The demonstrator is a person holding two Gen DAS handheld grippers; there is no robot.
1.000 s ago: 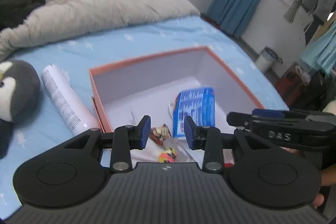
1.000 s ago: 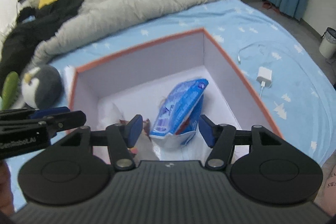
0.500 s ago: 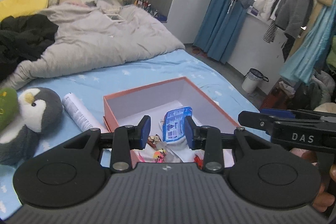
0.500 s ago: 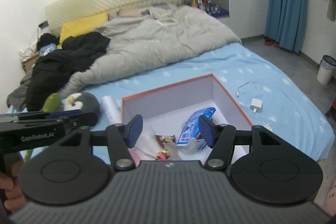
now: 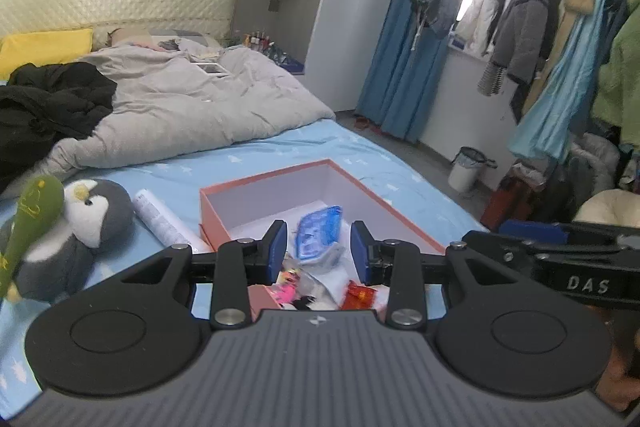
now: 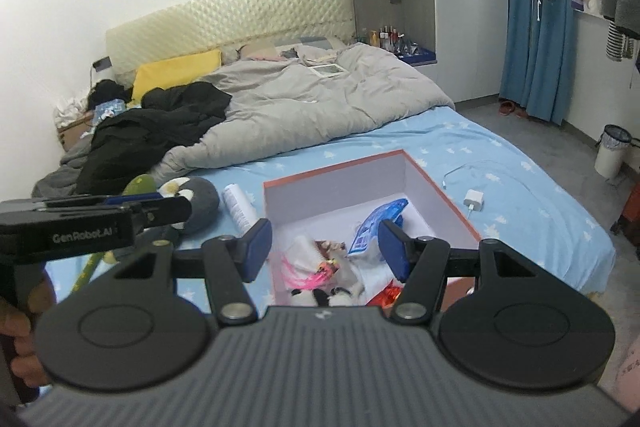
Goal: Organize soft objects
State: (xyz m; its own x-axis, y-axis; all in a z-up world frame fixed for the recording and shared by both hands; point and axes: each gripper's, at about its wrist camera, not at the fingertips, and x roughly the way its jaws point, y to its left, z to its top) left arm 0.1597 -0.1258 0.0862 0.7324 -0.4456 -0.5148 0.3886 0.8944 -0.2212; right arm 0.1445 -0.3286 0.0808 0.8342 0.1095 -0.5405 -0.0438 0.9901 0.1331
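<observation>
Both claws hang above the near end of a bed (image 6: pixel 520 187) covered in a light blue sheet, each with its blue pads apart and nothing between them. The left claw (image 5: pixel 319 251) shows a narrower gap, the right claw (image 6: pixel 324 249) a wider one; both are released. Low in the centre of each view sits an open orange box (image 5: pixel 280 183) with pale inner walls, resting on the sheet. Inside it lie a blue packet (image 5: pixel 318 229) leaning toward the far right corner, a pink item (image 6: pixel 298 273), a small black-and-white soft thing (image 6: pixel 316 297) at the near edge, and a red wrapper (image 5: pixel 360 295). At the left of the frame, outside the box, a grey and white penguin plush (image 5: pixel 86 223) lies on the sheet with a green plush (image 5: pixel 30 223) against it, and a white tube (image 5: pixel 160 223) lies between the penguin and the box, just beside the box wall. In the right wrist view a white charger (image 6: pixel 474 199) with its cable rests on the sheet to the right of the box. A grey duvet (image 6: pixel 304 107) and black clothes (image 6: pixel 156 123) are heaped toward the headboard in the upper left.
</observation>
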